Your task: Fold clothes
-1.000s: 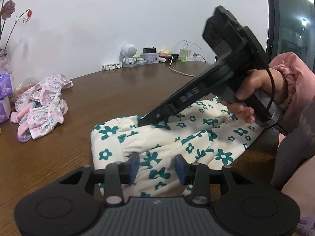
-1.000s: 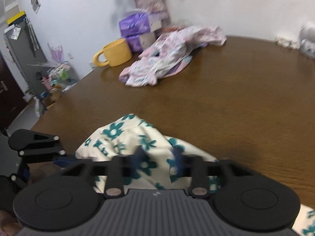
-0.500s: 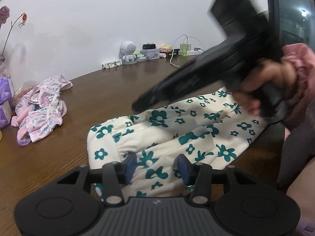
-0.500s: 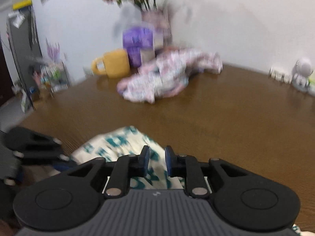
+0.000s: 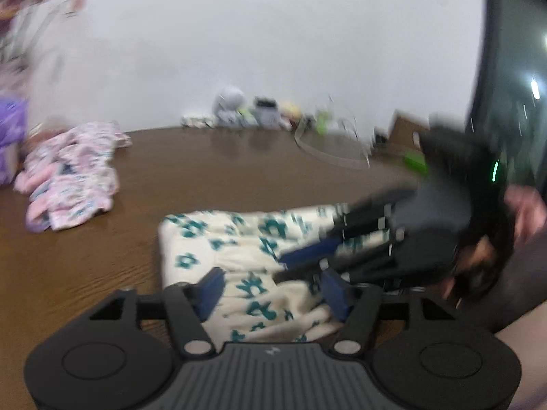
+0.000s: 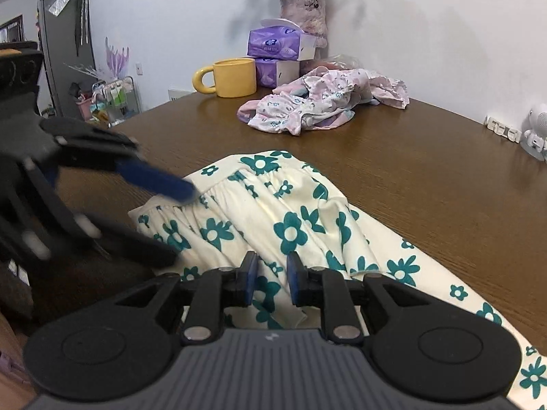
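- Left wrist view: My left gripper (image 5: 271, 290) sits at the bottom middle of the frame. Its jaws are opening, and the cream cloth with green flowers (image 5: 218, 239) lies between them, but the pads do not seem to press on it.
- Left wrist view: The cloth spreads from the jaws up toward the middle of the frame and out to the right, on the brown table (image 5: 85, 266). Its long way runs left to right here.
- Left wrist view: My right gripper (image 5: 301, 263) comes in from the right side, blurry, with its tips low over the cloth just beside my left jaws.
- Right wrist view: My right gripper (image 6: 270, 280) is at the bottom middle. Its jaws stand only a little apart, with nothing held; the cloth (image 6: 273, 205) lies just under and ahead of them.
- Right wrist view: The gathered edge of the cloth runs from middle left up to the middle. My left gripper (image 6: 171, 218) reaches in from the left, right at that edge.
- Right wrist view: I think the left one is nearer the gathered edge, so it should grab there next.
- Right wrist view: The pink clothes (image 6: 321, 102) wait far up the table.
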A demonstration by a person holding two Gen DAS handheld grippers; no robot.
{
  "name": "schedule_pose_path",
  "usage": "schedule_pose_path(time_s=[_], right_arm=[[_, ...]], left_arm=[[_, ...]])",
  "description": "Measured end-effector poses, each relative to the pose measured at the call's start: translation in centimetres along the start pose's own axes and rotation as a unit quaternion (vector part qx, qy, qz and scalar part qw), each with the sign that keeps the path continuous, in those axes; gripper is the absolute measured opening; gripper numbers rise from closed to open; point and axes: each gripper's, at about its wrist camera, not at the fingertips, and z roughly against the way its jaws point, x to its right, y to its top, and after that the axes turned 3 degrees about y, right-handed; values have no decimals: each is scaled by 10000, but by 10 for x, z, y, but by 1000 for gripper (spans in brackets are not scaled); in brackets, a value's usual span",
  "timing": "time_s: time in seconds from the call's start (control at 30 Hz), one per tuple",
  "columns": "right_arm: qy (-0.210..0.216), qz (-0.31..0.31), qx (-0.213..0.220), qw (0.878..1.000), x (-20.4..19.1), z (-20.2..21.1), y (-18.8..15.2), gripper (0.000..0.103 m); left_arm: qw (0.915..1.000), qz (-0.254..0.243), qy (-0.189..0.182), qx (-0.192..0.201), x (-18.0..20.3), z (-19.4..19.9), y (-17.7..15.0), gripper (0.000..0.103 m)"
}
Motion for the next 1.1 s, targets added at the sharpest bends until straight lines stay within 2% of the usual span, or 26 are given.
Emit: schedule_pose_path(time_s=[0.1,0.17,0.33,0.43,0.47,0.53,0.7,0.77,0.87,1.0,1.1], right_arm=[[63,-26,49,10000,3,0,-3,18],[104,-65,74,9999,5,0,-3,18],[183,-180,150,9996,9,2,-4,18],[171,-233,244,9993,11,5,-4,20],[157,-252,281,9992,11,6,-4,22],[109,-279,356,9989,13,11,-4,37],[95,-123,295,9994,15,14,-7,52],[76,-86,240,9996,14,11,-8,51],[26,-138,198,9997,13,4,-9,51],[51,-244,251,9994,11,0,-3,52],[68,-222,298,9993,11,2,2,53]], left_arm=[[9956,870,359,12,-23,6,-2,76],[9880,1484,379,-179,-39,-1,-5,74],[9782,2024,118,-439,-48,-15,-11,73],[9748,2139,145,-612,-47,-26,-14,66],[9742,2168,144,-614,-47,-28,-15,62],[9732,2218,133,-588,-47,-31,-17,58],[9725,2262,222,-509,-41,-35,-20,51],[9713,2305,301,-509,-41,-36,-20,37],[9730,2233,367,-459,-41,-35,-17,25],[9850,1564,674,-282,-33,-29,-1,22],[9895,1015,1020,-139,-28,-24,10,21]])
